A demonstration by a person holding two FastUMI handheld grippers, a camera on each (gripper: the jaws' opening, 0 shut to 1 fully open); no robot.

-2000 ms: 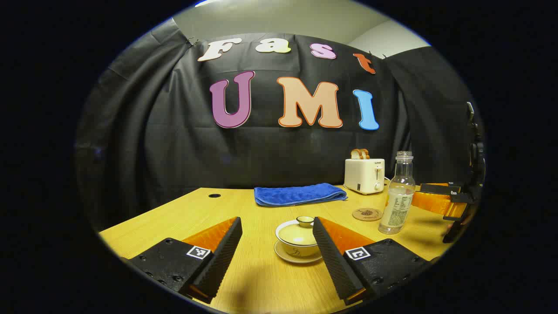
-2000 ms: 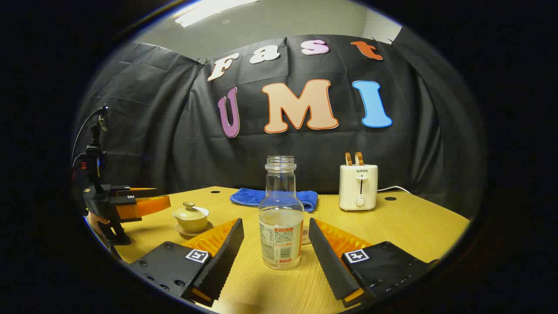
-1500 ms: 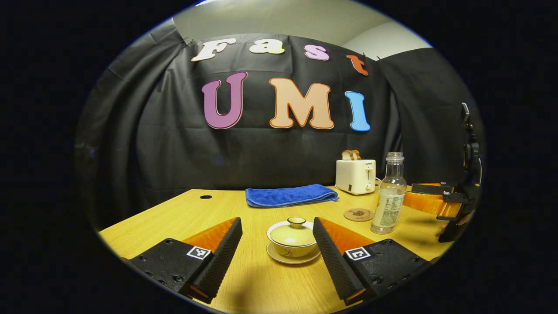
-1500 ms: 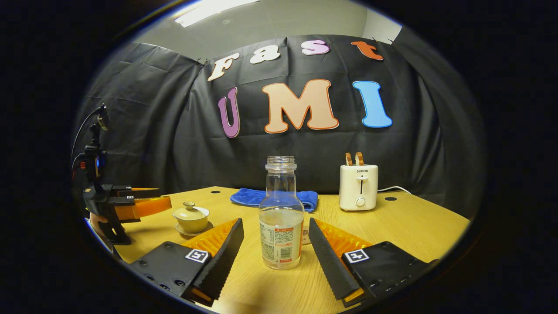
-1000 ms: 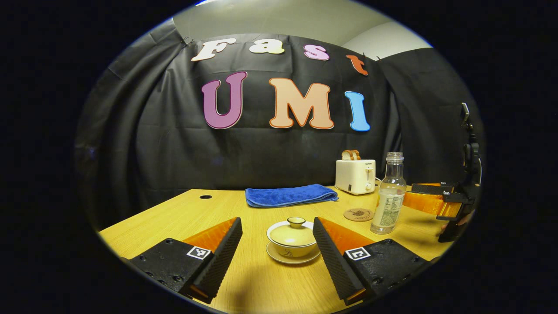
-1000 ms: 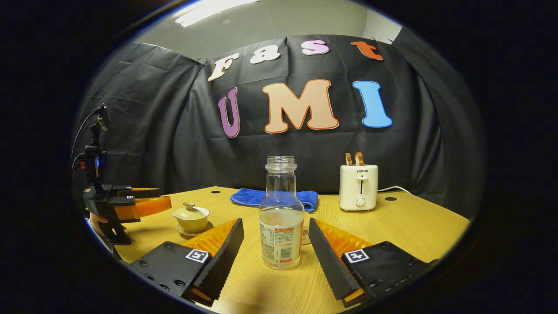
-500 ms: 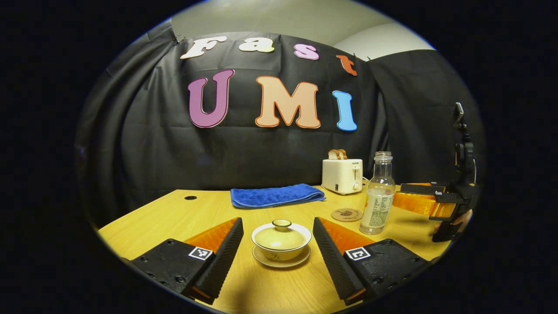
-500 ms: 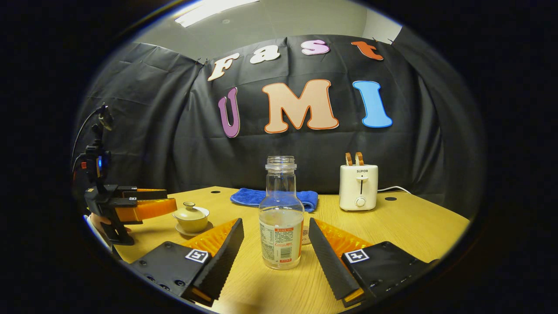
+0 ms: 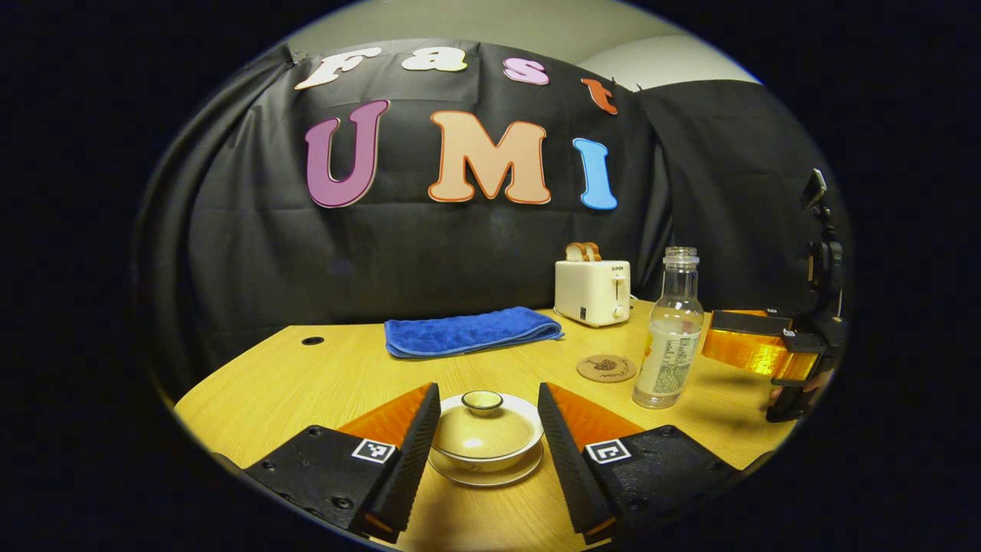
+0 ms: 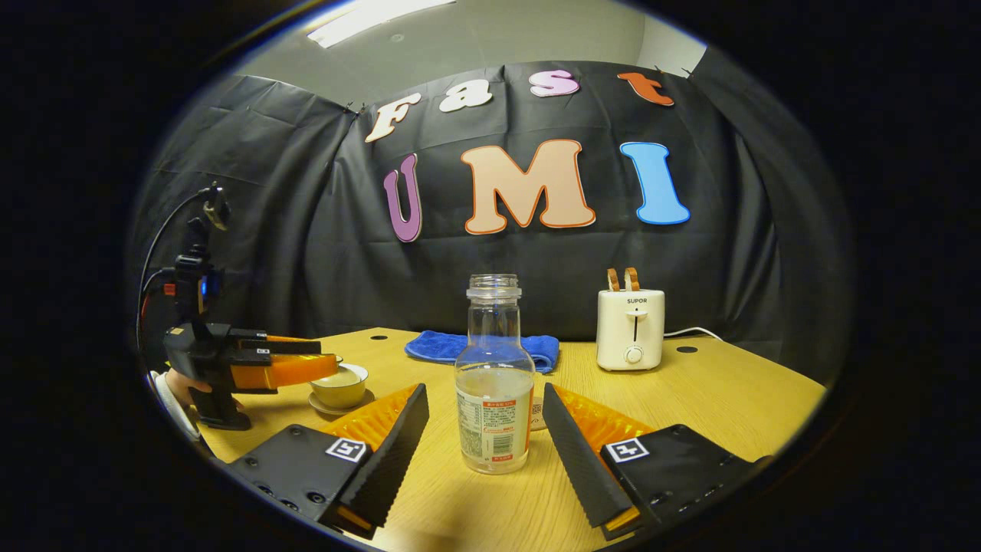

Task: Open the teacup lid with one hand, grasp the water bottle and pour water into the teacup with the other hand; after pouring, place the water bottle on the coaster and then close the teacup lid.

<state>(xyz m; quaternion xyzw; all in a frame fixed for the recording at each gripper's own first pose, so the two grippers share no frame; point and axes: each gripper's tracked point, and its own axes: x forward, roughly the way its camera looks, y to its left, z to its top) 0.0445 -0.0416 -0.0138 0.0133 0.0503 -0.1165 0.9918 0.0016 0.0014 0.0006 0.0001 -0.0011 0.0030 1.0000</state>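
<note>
The left gripper (image 9: 483,452) has its fingers spread apart with the teacup (image 9: 486,448) between them, the lid (image 9: 484,425) seated on the cup and its knob (image 9: 483,400) standing just ahead of and above the fingertips; neither finger seems to touch the porcelain, though the gaps are slim. The step in hand looks to be taking the lid off; to do it well the fingers should rise to the level of the knob, centre on it, then close on the knob alone and lift straight up, since a pinch at rim height would catch the bowl or drag the saucer (image 9: 486,474). The right gripper (image 10: 483,433) is likewise parted, the water bottle (image 10: 494,383) standing between its fingers and a little ahead of the tips, untouched. The bottle stands upright, its long axis vertical, its uncapped mouth pointing up, partly filled; the teacup sits level, knob upward. The coaster (image 9: 606,367) lies just beyond the bottle, seen from the left gripper view, on the table (image 10: 728,399).
</note>
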